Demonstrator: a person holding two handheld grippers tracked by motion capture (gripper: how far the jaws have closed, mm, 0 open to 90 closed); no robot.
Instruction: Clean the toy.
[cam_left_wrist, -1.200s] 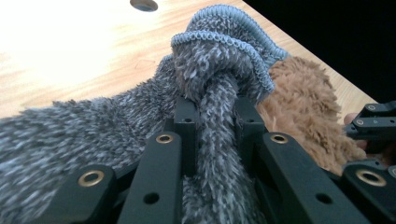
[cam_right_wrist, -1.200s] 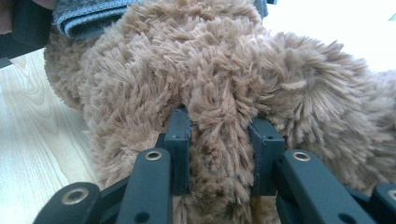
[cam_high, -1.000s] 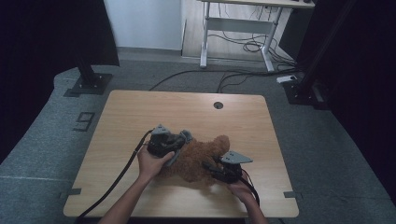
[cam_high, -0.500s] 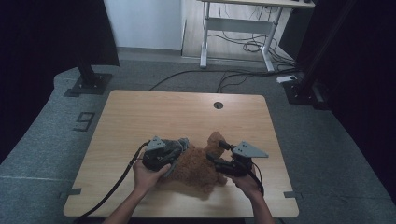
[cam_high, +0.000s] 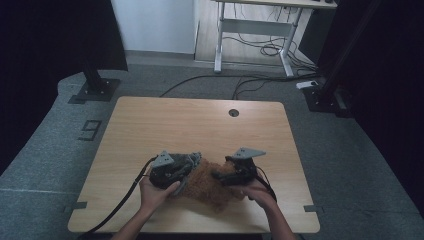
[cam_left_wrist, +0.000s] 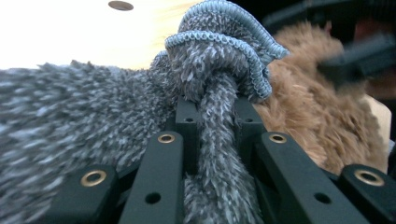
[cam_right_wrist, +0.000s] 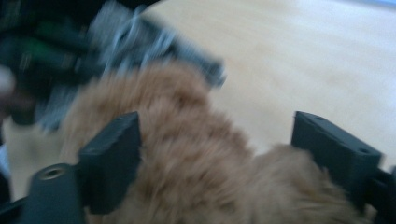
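Observation:
A brown furry soft toy (cam_high: 212, 182) lies near the front edge of the wooden table (cam_high: 200, 125), and a grey fuzzy cloth (cam_high: 189, 161) is knotted on its left side. My left gripper (cam_high: 186, 165) is shut on a strand of that grey cloth (cam_left_wrist: 215, 140) just below the knot. Behind the knot the brown fur of the soft toy (cam_left_wrist: 317, 112) is visible. My right gripper (cam_high: 220, 176) sits at the toy's right side, open, with its jaws wide apart over the brown soft toy (cam_right_wrist: 196, 172). In the right gripper view the left gripper (cam_right_wrist: 56, 60) is a blur beyond the toy.
A round cable hole (cam_high: 233, 113) sits near the table's far edge. A black cable (cam_high: 120, 205) trails off the front left. Beyond the table stand a desk frame (cam_high: 255, 35) with loose cables, and black stand bases (cam_high: 95, 90) on grey carpet.
Both hands have shifted toward the front of the table with the toy. The right gripper has moved up and left onto the toy's right side. The left gripper keeps its hold on the grey cloth.

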